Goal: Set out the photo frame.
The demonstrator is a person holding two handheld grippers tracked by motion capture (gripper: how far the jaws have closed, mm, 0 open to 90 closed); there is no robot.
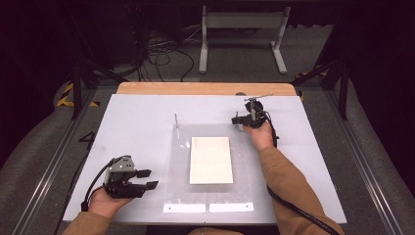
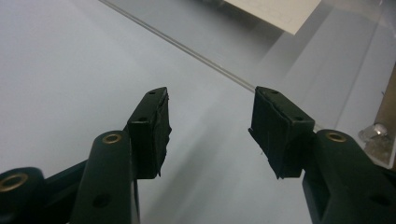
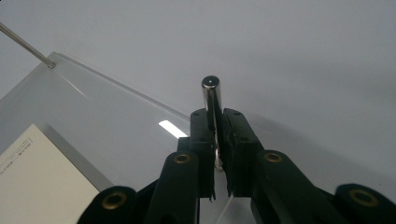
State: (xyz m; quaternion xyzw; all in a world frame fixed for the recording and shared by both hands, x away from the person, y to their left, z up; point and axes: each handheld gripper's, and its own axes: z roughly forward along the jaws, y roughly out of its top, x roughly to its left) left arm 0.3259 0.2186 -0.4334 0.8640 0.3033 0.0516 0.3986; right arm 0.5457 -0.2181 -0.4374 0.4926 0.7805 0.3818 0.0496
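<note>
Card point(image 1: 211, 159) print unreadable | left gripper point(image 2: 208, 130) wide, empty | right gripper point(image 3: 217, 154) clamps metal pin point(image 3: 212, 100)

Cream card point(image 1: 211, 160), clear plastic sheet point(image 1: 178, 166), silver pin point(image 3: 211, 100), white table point(image 1: 132, 122)

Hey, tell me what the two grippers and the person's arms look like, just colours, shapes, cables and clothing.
The left gripper has a black body, two black block-shaped jaws and a grey plate on top; a black cable loops from it. In its own view the jaw arms carry brass-ringed holes. The right gripper is black too, with a black cable trailing along the arm. Both sleeves are tan-brown.
</note>
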